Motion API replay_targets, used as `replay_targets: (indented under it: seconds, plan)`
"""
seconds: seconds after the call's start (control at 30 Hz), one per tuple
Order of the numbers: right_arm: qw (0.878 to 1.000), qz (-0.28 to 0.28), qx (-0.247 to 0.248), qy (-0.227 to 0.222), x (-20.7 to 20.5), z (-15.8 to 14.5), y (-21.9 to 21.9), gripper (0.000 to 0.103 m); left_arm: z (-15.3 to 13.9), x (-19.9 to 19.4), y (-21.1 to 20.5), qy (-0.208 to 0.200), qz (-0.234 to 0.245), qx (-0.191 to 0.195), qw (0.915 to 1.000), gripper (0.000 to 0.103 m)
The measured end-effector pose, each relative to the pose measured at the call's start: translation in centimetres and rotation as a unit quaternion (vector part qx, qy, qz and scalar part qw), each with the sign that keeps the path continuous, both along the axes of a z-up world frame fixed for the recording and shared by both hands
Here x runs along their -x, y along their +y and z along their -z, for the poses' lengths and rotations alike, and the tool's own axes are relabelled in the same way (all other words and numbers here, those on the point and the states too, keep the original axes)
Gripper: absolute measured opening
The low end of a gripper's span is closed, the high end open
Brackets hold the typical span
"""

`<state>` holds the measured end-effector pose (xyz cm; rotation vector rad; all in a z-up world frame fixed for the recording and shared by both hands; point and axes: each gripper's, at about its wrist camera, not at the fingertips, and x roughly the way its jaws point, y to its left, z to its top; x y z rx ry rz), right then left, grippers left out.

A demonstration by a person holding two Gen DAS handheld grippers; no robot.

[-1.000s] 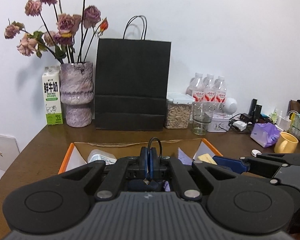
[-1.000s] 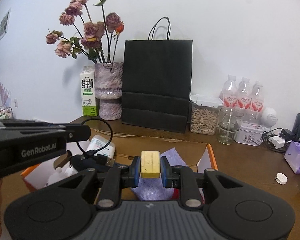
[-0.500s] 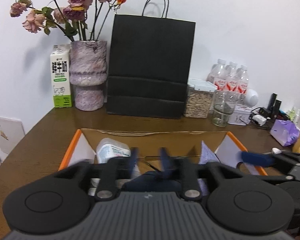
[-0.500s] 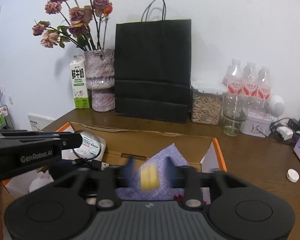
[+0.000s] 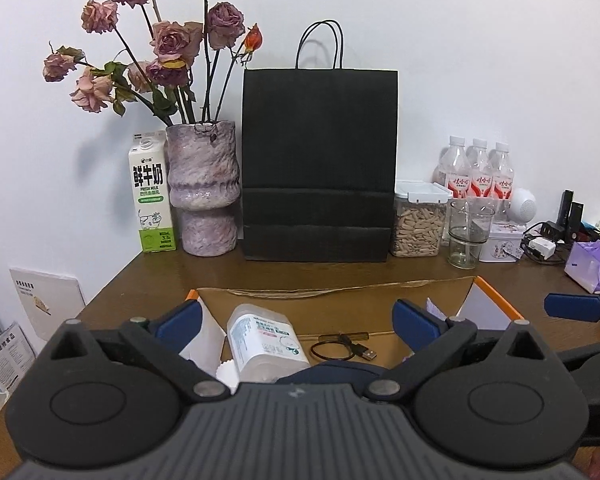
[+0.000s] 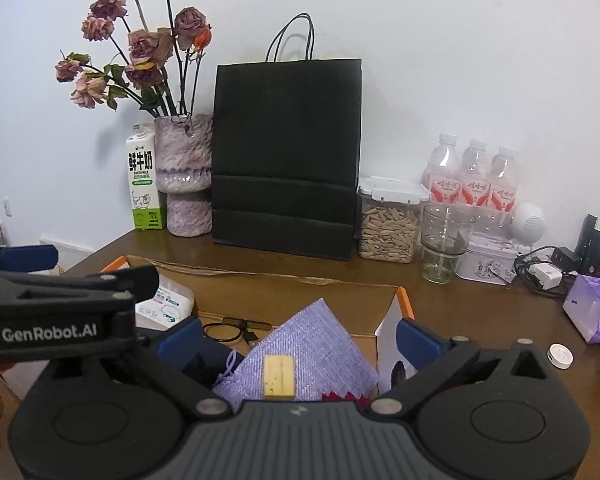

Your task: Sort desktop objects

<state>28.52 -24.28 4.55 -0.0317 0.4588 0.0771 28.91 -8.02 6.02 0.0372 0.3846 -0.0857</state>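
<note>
Both grippers hang over the open cardboard box (image 5: pixel 496 300) on the bench (image 6: pixel 480 312), and both stand spread wide with nothing between their blue pads. The left gripper (image 5: pixel 296 320) looks down on the left half of the box, the right gripper (image 6: pixel 300 336) on the right half, so each has its own patch

Directly under the right gripper lies the yellow eraser block (image 6: pixel 278 376), flat on a folded purple cloth (image 6: pixel 320 336) inside the box. It sits just inside the line of the fingertips and a little left of centre, its long axis running away from the gripper — a pale, matte rectangle with a faint seam down the middle and a few dark specks. It looks placed, so I'd judge that item sorted

Under the left gripper a black USB cable (image 5: pixel 340 350) lies coiled on the box floor, its plug pointing right, just beside a white plastic bottle (image 5: pixel 266 344) lying on its side with the label up

What remains loose is out to the right: a small white round cap (image 6: pixel 560 356) and a purple tissue pack (image 6: pixel 596 308) on the bare bench, well apart from the box. The right gripper is plainly the nearer, so the next reach probably falls to it, swinging right past the box's orange-edged flap (image 6: pixel 404 300)
</note>
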Motion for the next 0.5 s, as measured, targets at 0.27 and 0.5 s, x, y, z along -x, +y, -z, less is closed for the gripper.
replay_targets:
  seconds: [0.27,0.5]
  plan:
    - [1.0,0.0,-0.003,0.0,1.3,-0.5,0.1,0.103,-0.5,1.5,0.5,-0.003,-0.006,-0.001,1.0,0.103]
    - [1.0,0.0,-0.001,-0.006,3.8,-1.3,0.3,0.103,-1.2,3.8,0.9,-0.01,-0.008,-0.004,0.9999,0.103]
